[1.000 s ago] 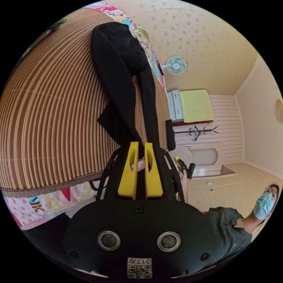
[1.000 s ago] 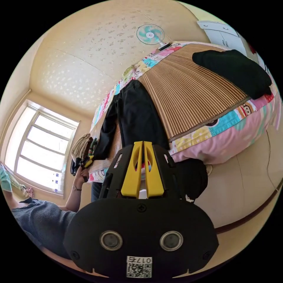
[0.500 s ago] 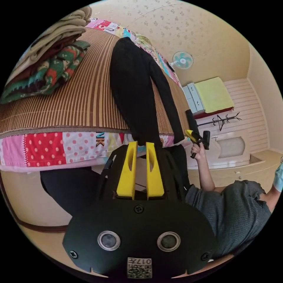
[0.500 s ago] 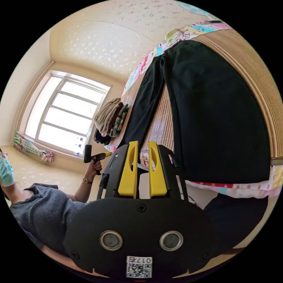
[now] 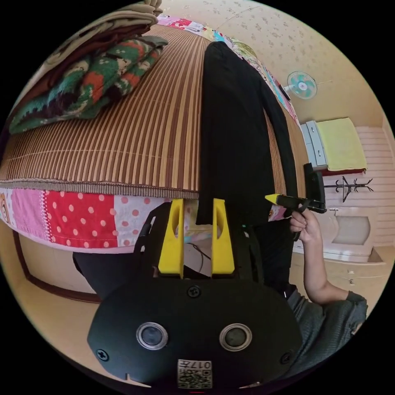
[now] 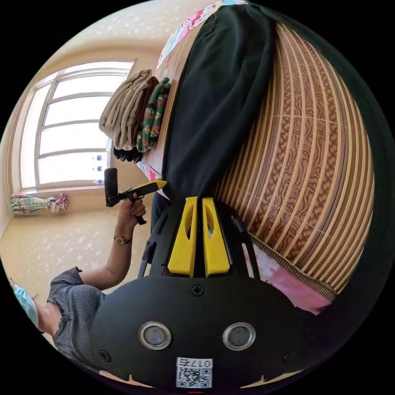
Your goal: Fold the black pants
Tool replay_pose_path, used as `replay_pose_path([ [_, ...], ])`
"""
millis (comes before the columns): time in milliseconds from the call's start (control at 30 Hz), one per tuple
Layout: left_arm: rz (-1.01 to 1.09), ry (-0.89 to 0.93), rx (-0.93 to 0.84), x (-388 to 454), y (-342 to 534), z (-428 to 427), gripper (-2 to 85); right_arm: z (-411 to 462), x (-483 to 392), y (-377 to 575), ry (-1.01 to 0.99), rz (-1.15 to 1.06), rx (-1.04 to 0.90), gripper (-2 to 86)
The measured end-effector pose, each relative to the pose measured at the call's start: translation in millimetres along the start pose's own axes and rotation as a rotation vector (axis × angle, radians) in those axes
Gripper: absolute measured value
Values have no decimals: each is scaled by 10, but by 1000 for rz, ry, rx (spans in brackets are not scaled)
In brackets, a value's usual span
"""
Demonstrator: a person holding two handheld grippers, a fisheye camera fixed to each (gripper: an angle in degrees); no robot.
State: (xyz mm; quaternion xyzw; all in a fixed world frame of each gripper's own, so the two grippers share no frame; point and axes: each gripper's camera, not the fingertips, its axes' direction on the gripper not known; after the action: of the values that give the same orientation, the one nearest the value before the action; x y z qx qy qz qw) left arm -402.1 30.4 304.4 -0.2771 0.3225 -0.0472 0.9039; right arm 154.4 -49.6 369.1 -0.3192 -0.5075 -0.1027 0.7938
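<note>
The black pants (image 5: 234,135) lie lengthwise on a striped bamboo mat (image 5: 135,135) on a bed, one leg's hem hanging over the near edge. My left gripper (image 5: 197,202) is open, and the left corner of that hem hangs between its yellow jaws. In the right gripper view the same leg (image 6: 218,90) runs down into my right gripper (image 6: 199,200), whose jaws are shut on the hem's other corner. The right gripper (image 5: 288,200) also appears in the left gripper view, held in a hand at the hem's right edge. The left gripper (image 6: 135,190) reaches the hem's left edge.
A stack of folded clothes (image 5: 82,82) sits on the mat to the left of the pants, also visible in the right gripper view (image 6: 135,111). A patchwork sheet (image 5: 70,218) covers the bed's side. Beyond stand a fan (image 5: 302,85), a dresser (image 5: 337,144) and a window (image 6: 70,131).
Both cameras have swung in toward the bed's edge. The left jaws have opened around the hem corner. The right jaws, slightly apart half a second ago, have shut on the hem.
</note>
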Motion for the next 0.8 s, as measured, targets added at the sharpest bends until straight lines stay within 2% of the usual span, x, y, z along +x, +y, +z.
replay_pose_path([
  [133, 213, 220, -91, 317, 334, -148, 19, -234, -352, 476, -13, -138, 14, 30],
  [267, 270, 196, -279, 528, 685, 39, 30, 31, -477, 971, 81, -141, -151, 32],
  [333, 206, 86, -322, 500, 836, 167, 38, -22, -452, 1147, 139, -99, -132, 38],
  [400, 168, 35, -277, 469, 920, 151, 50, -275, -438, 1306, 235, -44, 25, 45],
  [467, 137, 51, -205, 460, 977, 62, 59, -658, -439, 1429, 429, 35, 224, 67],
  [500, 129, 78, -146, 478, 999, -17, 61, -721, -435, 1433, 488, 54, 247, 75],
  [567, 129, 115, -65, 543, 998, -123, 61, -787, -323, 1310, 639, 123, 187, 106],
  [700, 220, 147, 48, 985, 851, -186, 59, -558, -58, 1068, 564, 151, 69, 129],
  [767, 287, 107, 68, 1312, 800, -140, 56, -367, -90, 987, 770, 149, 19, 103],
  [800, 333, 63, 81, 1550, 795, -95, 53, -335, -133, 977, 807, 126, -6, 92],
])
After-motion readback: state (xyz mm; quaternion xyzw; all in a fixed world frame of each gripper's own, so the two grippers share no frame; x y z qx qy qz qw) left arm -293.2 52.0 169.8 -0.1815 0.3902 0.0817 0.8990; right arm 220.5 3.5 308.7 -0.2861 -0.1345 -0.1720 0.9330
